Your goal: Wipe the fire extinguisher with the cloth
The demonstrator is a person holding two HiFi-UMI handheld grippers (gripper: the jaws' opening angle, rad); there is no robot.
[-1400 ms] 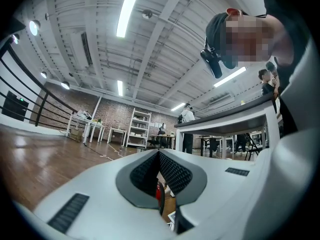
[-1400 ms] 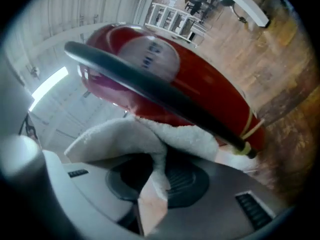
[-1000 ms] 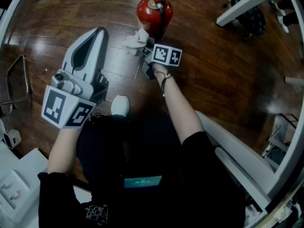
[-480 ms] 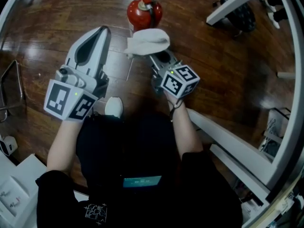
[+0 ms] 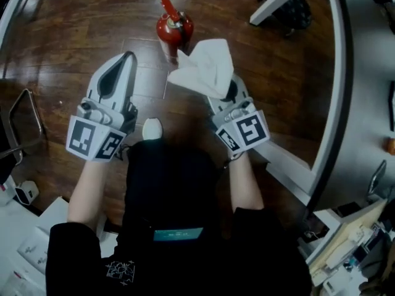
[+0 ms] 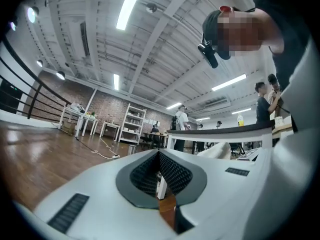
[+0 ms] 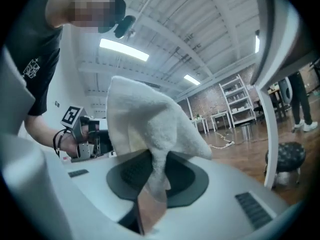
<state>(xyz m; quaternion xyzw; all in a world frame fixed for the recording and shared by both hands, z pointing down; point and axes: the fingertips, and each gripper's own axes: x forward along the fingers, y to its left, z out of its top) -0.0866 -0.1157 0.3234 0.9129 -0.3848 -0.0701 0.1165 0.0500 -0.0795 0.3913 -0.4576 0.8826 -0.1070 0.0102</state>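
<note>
Two risks stand out to us. First, the fire extinguisher stands free on the wooden floor at our 12 o'clock, apart from both grippers. A hard sideways wipe with nothing steadying it could tip it, we judge. Second, the cloth is pinched only by a narrow fold between the jaws of the right gripper, at 1 o'clock and short of the cylinder, with most of it flopping loose. Dragged over the red handle, it could snag and pull free.

The left gripper, at 11 o'clock, has its jaws pressed together on nothing, so it would have to part them before bracing the cylinder.

Around us, a long white desk edge curves along 3 o'clock. A dark stool sits at 1 o'clock beyond the cloth, a metal chair frame at 9 o'clock, and a white shoe near 6 o'clock between our arms. None of these lies between cloth and extinguisher.
</note>
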